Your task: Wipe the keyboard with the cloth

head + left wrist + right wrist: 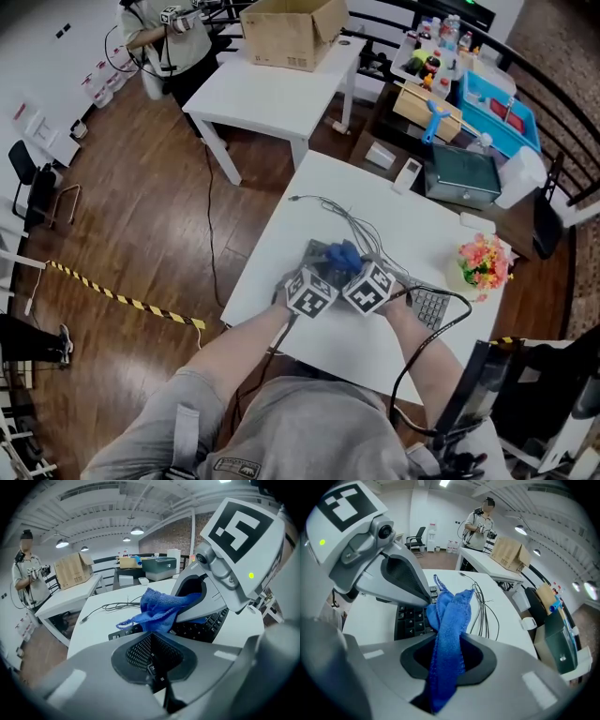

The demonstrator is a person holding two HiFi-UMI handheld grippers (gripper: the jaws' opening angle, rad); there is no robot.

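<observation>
The blue cloth (447,620) is pinched tight in the right claw (447,667) and laid on the keyboard (410,618) for rubbing. The left claw (154,660) is almost closed, empty, and set on it, likely to steady it.

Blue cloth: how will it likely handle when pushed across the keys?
Probably floppy: the blue cloth bunches into folds where the right tool is shut on it. Likely light, being thin fabric with a loose corner draped over the keyboard. Its fuzzy nap may drag on keys rather than slip.
</observation>
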